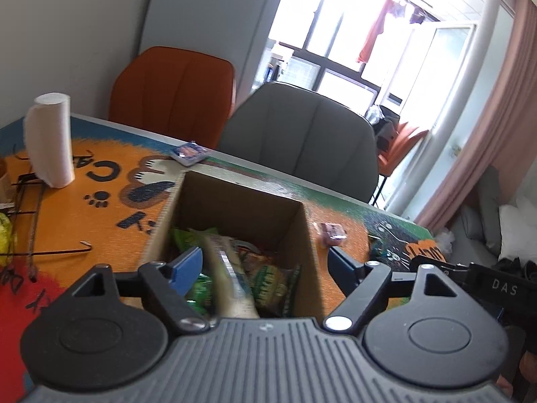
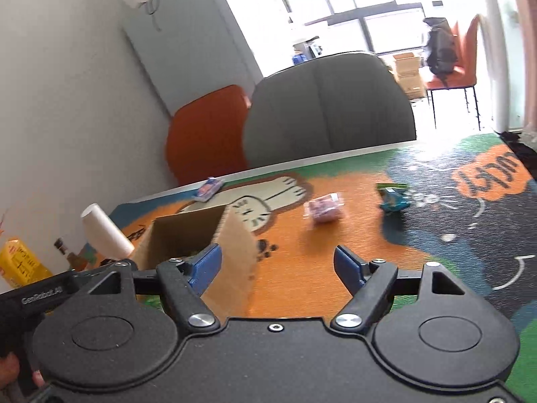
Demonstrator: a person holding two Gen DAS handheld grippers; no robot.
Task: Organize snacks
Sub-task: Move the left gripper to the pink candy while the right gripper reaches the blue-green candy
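An open cardboard box (image 1: 235, 201) stands on the colourful table mat and holds several snack packets (image 1: 268, 278). My left gripper (image 1: 265, 265) is open above the box, with a long pale packet (image 1: 228, 268) blurred between its fingers, apart from both. The box also shows in the right wrist view (image 2: 235, 245). My right gripper (image 2: 278, 265) is open and empty just right of the box. On the mat lie a pink packet (image 2: 324, 210), a blue-green packet (image 2: 392, 198) and a blue-pink packet (image 2: 209, 188) by the far edge.
A white paper roll (image 1: 50, 141) stands left of the box. A wire rack (image 1: 30, 221) and a yellow bag (image 2: 20, 262) sit at the far left. An orange chair (image 1: 174, 87) and a grey chair (image 1: 302, 134) stand behind the table.
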